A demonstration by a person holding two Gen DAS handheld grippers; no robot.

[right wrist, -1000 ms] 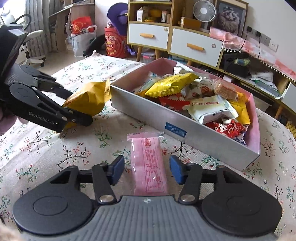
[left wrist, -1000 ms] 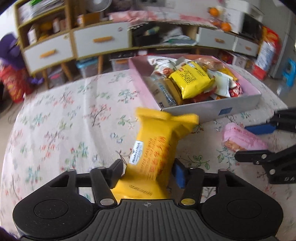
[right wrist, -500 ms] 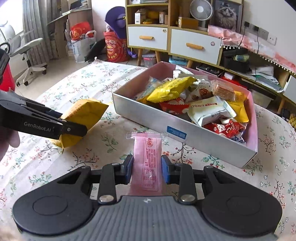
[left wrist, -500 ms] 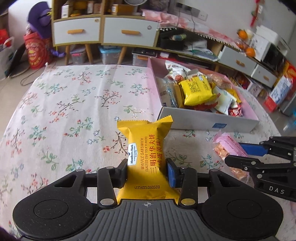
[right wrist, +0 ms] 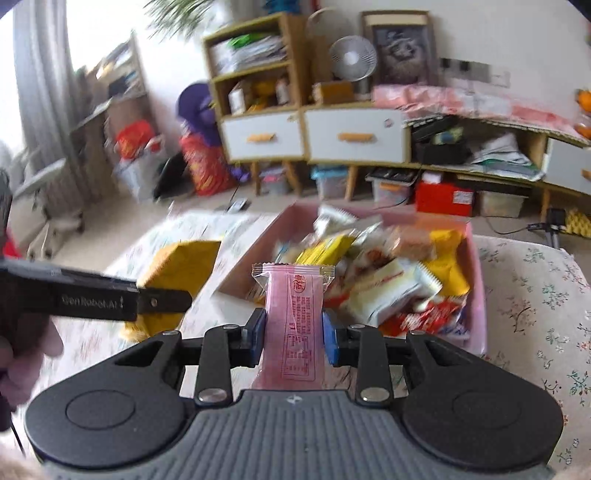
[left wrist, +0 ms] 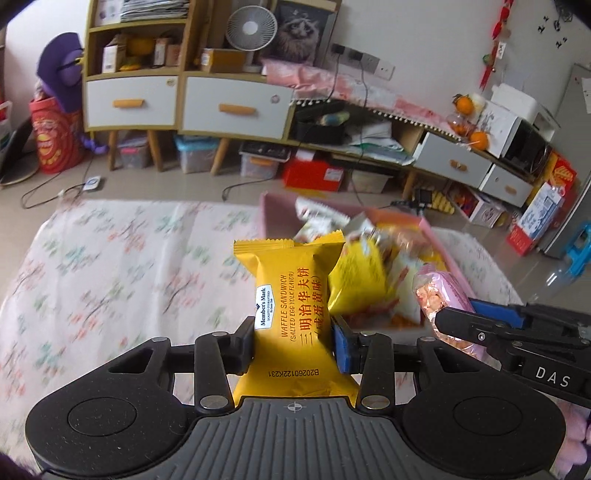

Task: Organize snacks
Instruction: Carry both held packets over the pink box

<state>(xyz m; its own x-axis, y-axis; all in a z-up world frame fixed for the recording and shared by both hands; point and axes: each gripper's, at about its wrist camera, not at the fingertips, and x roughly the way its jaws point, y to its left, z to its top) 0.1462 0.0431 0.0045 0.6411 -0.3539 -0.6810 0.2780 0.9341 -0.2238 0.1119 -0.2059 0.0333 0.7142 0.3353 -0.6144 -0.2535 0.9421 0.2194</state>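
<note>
My left gripper (left wrist: pixel 293 341) is shut on a yellow waffle sandwich packet (left wrist: pixel 291 295) and holds it up above the floral table. My right gripper (right wrist: pixel 293 338) is shut on a pink snack packet (right wrist: pixel 295 317), also lifted. Each shows in the other view: the pink packet (left wrist: pixel 443 295) at the right of the left wrist view, the yellow packet (right wrist: pixel 177 273) at the left of the right wrist view. Beyond both stands the pink snack box (right wrist: pixel 478 280), full of several wrapped snacks; it also shows in the left wrist view (left wrist: pixel 273 218).
The table has a floral cloth (left wrist: pixel 110 273). Behind it stand a low cabinet with white drawers (left wrist: pixel 229 107), storage bins on the floor (left wrist: pixel 195 155) and a fan (left wrist: pixel 251 29). A desk chair (right wrist: pixel 48 199) stands far left.
Both grippers have lifted their packets off the table and tilted up towards the box. The right gripper closed on the pink packet a second ago.
</note>
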